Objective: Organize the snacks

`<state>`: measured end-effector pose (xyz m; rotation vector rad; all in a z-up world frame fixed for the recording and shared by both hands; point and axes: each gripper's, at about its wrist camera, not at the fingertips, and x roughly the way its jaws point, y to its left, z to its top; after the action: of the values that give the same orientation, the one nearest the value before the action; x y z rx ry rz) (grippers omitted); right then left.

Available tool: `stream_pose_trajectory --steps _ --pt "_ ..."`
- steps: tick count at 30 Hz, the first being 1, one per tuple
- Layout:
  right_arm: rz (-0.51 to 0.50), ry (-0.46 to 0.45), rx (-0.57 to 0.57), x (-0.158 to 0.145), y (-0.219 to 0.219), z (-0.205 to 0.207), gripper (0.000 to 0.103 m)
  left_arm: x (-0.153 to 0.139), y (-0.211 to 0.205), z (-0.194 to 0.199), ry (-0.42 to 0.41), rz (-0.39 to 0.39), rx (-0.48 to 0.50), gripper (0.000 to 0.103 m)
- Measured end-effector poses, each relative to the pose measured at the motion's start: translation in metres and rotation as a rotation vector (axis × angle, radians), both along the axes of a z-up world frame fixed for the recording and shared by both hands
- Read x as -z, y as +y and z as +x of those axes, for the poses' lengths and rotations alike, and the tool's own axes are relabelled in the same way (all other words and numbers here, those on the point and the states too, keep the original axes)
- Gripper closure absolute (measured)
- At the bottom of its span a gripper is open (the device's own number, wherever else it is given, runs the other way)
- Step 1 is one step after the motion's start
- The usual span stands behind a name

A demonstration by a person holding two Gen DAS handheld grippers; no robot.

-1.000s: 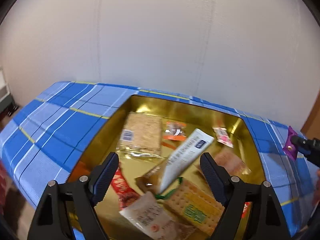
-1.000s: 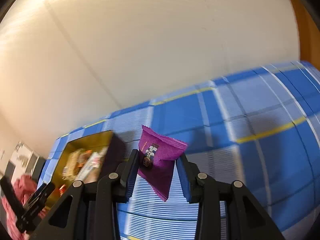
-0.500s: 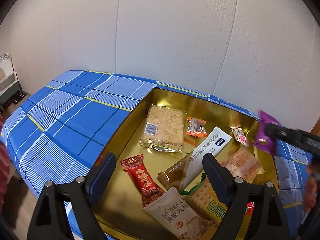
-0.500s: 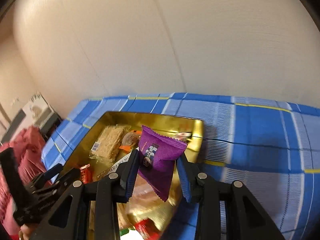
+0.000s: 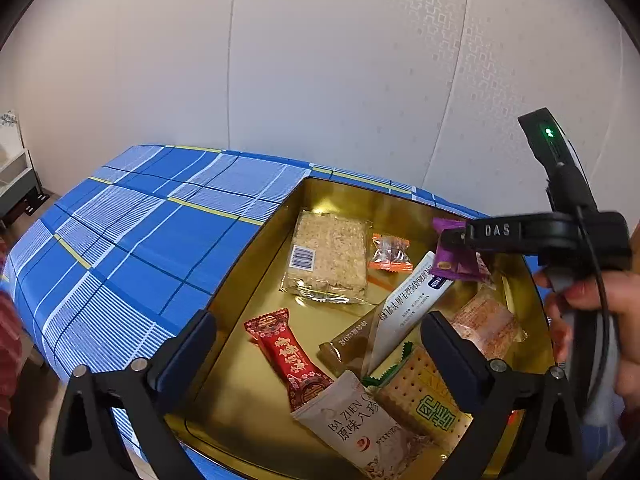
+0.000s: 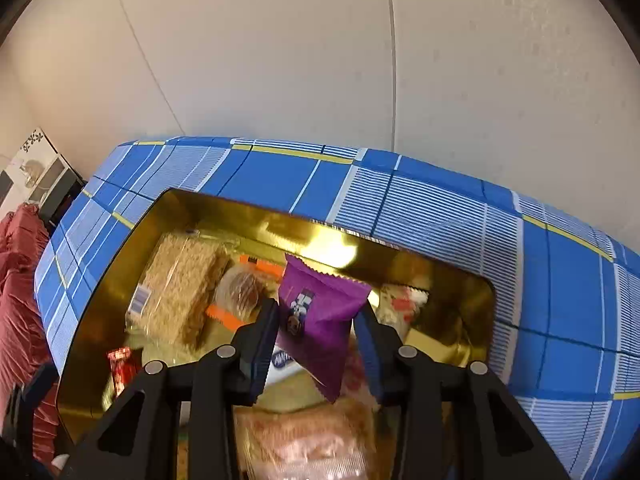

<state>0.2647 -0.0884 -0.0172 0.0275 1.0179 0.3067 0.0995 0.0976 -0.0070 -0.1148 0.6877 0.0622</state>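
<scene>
A gold tin on the blue plaid cloth holds several wrapped snacks: a rice cracker pack, a red bar, a white stick pack, a biscuit pack. My right gripper is shut on a purple snack packet and holds it over the tin's far right part; it also shows in the left wrist view, with the packet at its tips. My left gripper is open and empty above the tin's near edge.
The blue plaid cloth covers the table around the tin. A white wall stands right behind the table. Red fabric lies past the table's left end, with a small shelf on the floor.
My right gripper has carried the purple packet left from over the cloth to over the tin. My left gripper has risen and pulled back a little, still open.
</scene>
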Motion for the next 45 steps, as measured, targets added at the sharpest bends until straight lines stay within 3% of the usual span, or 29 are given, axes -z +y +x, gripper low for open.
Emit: stream_pose_trajectory --steps 6,11,18,27,33,39,45 --pt "0.059 -0.040 0.086 -0.011 -0.020 0.003 0.060 0.001 0.002 0.001 0.012 -0.004 -0.019 0.000" --pt "0.109 -0.071 0.053 -0.015 -0.029 -0.011 0.063 0.002 0.000 0.004 0.029 0.036 -0.052 0.000" --pt "0.001 -0.117 -0.027 -0.014 -0.013 -0.035 0.065 0.003 -0.002 0.005 0.052 0.021 -0.047 0.000" --pt "0.034 -0.178 0.018 -0.019 -0.025 -0.084 0.062 -0.003 0.001 -0.016 0.033 -0.003 -0.082 0.000" --pt "-0.021 -0.257 0.043 -0.023 -0.028 -0.117 0.061 -0.006 -0.009 -0.030 -0.012 0.071 -0.095 0.000" --pt "-0.007 -0.284 0.103 -0.024 -0.039 -0.140 0.061 0.000 -0.023 -0.040 0.012 0.151 -0.032 0.000" --pt "-0.008 -0.267 0.117 -0.025 -0.039 -0.167 0.061 0.009 -0.026 -0.071 0.003 0.123 -0.036 0.000"
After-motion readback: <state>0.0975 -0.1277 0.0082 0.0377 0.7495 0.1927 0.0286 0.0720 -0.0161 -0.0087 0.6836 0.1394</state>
